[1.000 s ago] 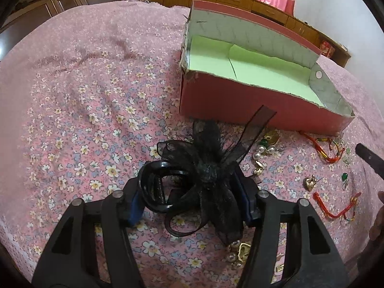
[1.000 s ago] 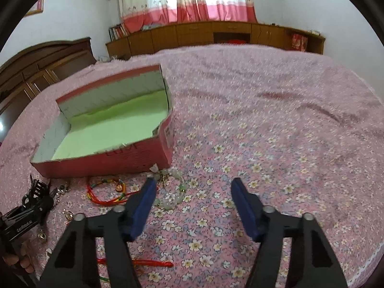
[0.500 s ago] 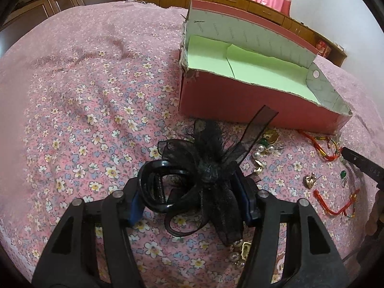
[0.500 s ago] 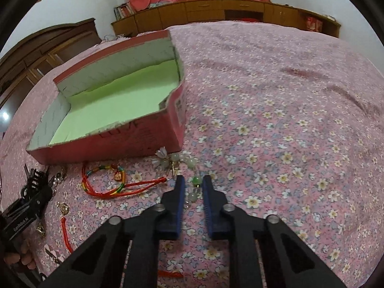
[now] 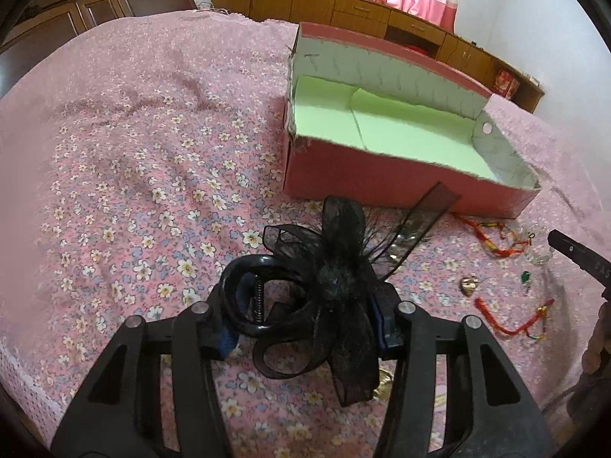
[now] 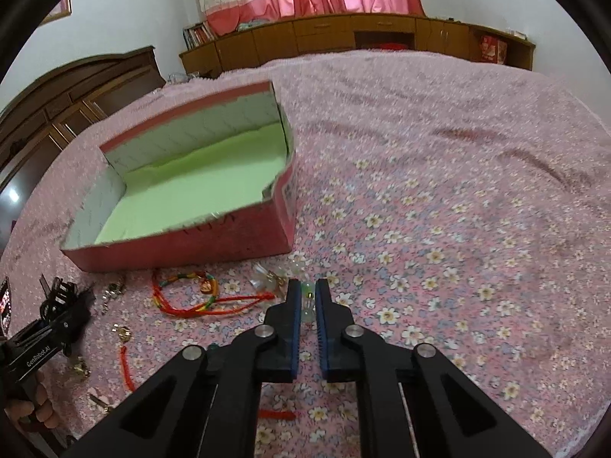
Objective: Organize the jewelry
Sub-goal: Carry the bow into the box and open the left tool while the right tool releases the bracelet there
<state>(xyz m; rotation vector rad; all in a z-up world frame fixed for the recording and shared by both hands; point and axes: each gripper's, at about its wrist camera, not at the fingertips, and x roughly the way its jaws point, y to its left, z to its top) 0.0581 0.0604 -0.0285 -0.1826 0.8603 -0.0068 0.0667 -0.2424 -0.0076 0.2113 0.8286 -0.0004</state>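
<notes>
My left gripper (image 5: 309,305) grips a black hair clip with a lace bow (image 5: 336,278), held just above the bedspread; its jaws are closing and the pads press on the clip's sides. The pink box with a green floor (image 5: 382,183) stands just beyond it. My right gripper (image 6: 307,297) is shut on a pale green bead bracelet (image 6: 298,266), near the box's front corner (image 6: 282,236). A red cord bracelet (image 6: 183,297) lies to the left of the right gripper's fingers.
More pieces lie on the flowered bedspread (image 5: 133,191): a gold earring (image 5: 469,284), a green pendant (image 5: 526,276) and another red cord (image 5: 508,324). Wooden cabinets (image 6: 343,34) line the far wall. A hand (image 6: 26,408) holds the left gripper's handle.
The right jaws went from wide open to shut round the bead bracelet. The left gripper carried the hair clip slightly up and along, so the pearl earrings beside it are now hidden.
</notes>
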